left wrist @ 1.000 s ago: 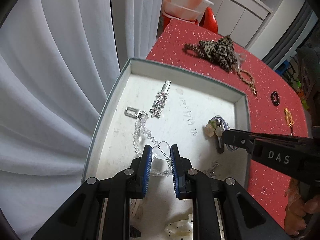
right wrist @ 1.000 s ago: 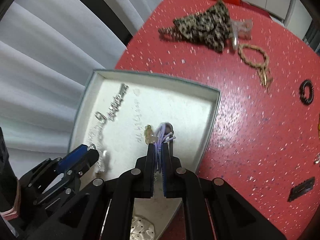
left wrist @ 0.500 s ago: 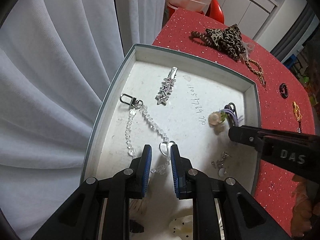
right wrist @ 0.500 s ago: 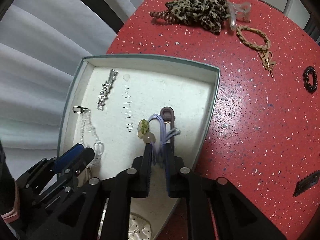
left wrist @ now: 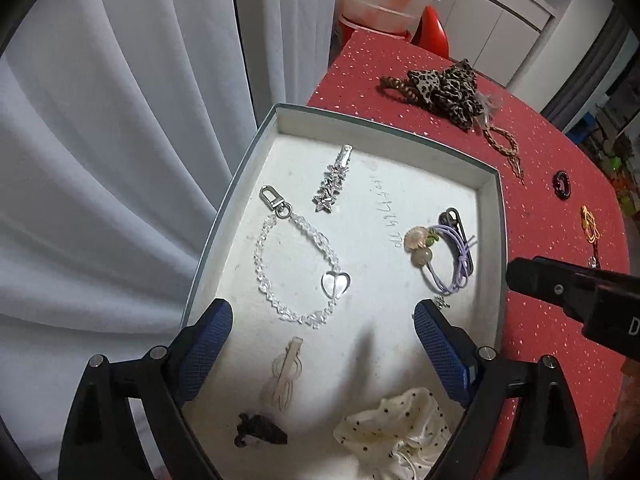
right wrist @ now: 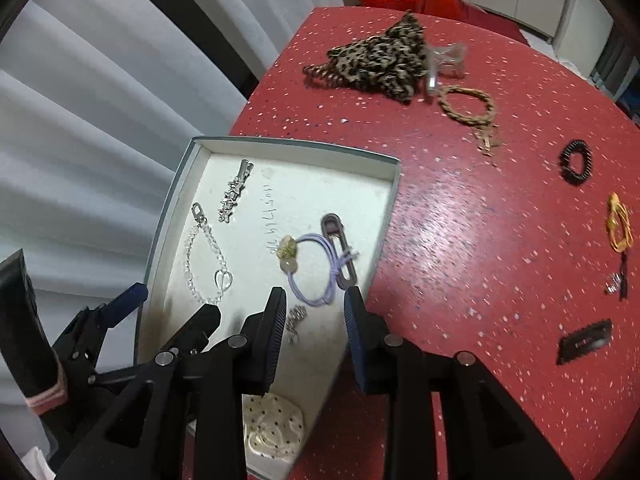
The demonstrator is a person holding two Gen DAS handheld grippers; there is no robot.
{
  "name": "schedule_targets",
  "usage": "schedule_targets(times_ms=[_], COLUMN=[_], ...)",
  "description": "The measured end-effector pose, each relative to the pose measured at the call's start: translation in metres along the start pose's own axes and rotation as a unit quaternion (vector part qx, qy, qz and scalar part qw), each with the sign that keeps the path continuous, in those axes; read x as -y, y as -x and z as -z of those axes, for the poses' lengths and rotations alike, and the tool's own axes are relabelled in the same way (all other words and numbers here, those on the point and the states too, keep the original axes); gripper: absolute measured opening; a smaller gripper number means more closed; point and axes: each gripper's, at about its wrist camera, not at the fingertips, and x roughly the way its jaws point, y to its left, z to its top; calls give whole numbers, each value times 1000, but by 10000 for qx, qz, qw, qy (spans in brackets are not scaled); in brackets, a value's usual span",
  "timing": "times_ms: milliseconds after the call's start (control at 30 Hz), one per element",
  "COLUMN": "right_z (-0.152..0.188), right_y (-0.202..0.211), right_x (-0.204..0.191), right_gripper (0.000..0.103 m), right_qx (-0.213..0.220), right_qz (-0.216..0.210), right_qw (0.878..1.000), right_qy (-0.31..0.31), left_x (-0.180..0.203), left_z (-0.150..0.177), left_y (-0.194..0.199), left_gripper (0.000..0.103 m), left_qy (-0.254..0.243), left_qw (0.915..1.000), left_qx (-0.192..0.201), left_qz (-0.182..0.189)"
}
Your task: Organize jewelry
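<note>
A white box [left wrist: 400, 128] [right wrist: 296, 145] with a grey rim sits at the edge of the red table [right wrist: 480, 240]. In it lie a crystal bead chain with a heart [left wrist: 296, 268] [right wrist: 208, 264], a silver star clip [left wrist: 334, 184] [right wrist: 234, 196], a purple hair tie with beads [left wrist: 444, 256] [right wrist: 316, 268], a pale clip [left wrist: 286, 372], a dark piece [left wrist: 260, 436] and a dotted cream scrunchie [left wrist: 396, 428] [right wrist: 272, 428]. My left gripper [left wrist: 322, 352] is open and empty above the box. My right gripper [right wrist: 316, 336] is open and empty at the box's right rim.
On the table outside the box lie a leopard scrunchie [right wrist: 380, 60], a clear claw clip [right wrist: 444, 60], a braided rope bracelet [right wrist: 468, 108], a black ring tie [right wrist: 576, 160], a yellow cord piece [right wrist: 618, 224] and a black snap clip [right wrist: 586, 340]. White curtains [left wrist: 120, 160] hang left.
Both grippers opened and pulled back. The left let go of the crystal chain and the right let go of the purple hair tie; both pieces now lie in the box.
</note>
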Motion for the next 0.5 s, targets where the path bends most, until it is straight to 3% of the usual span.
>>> schedule_targets(times_ms=[233, 400, 433, 500], right_z=[21, 34, 37, 39], right_y=[17, 30, 31, 31], right_x=[13, 17, 18, 17], right_gripper=[33, 39, 39, 39], right_qx=[-38, -66, -77, -103], right_qz=[96, 153, 156, 160], right_qw=[9999, 9997, 9997, 9996], right_qy=[-139, -181, -198, -227], left_x=[3, -6, -7, -9], left_z=[10, 18, 20, 24], left_y=[13, 23, 25, 31], left_gripper=[93, 94, 103, 103], left_qy=[-62, 163, 180, 167], left_qw=[9999, 9995, 9994, 9992], left_qx=[-95, -215, -240, -218], left_qz=[-107, -145, -176, -296])
